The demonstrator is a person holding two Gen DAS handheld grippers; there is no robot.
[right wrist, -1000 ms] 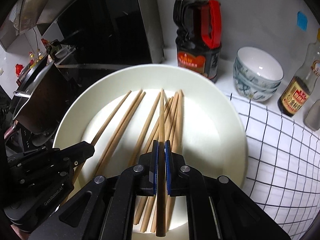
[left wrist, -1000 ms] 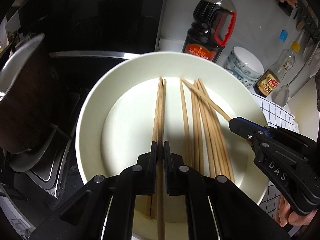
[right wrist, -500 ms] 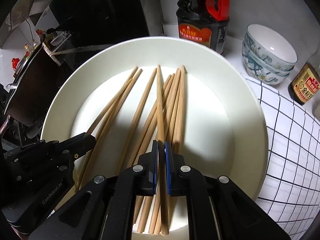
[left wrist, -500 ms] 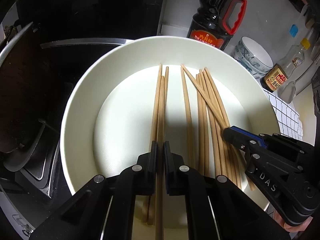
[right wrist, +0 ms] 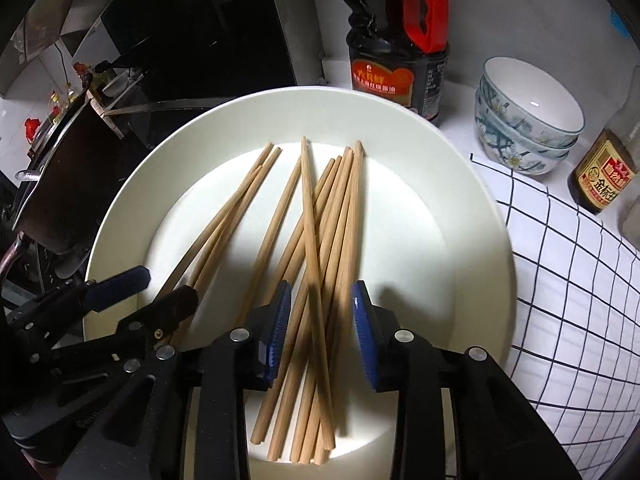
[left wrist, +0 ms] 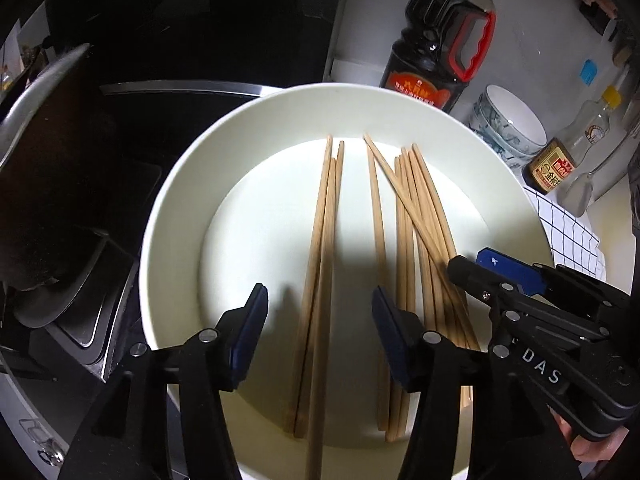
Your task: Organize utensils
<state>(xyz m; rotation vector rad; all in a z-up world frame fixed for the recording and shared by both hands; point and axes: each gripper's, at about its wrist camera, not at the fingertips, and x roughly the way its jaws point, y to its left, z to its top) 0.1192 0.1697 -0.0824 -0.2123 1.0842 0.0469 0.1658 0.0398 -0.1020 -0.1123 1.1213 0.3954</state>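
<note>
thin wooden chopsticks (right wrist: 320, 240) on round white plate (left wrist: 176, 208): light, stiff, roll-prone | grasp thick ends, 6 o'clock | left gripper (left wrist: 320, 312), right gripper (right wrist: 320, 308): jaws just opened, gripping nothing

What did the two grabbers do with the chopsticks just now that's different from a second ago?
Both let go. The left gripper was pinching one chopstick; its fingers have just been opening, and it now lies loose between them with two others. The right gripper was also pinching one and has just been opening over the bigger pile. The white plate, soy sauce bottle and bowls stayed put.
</note>
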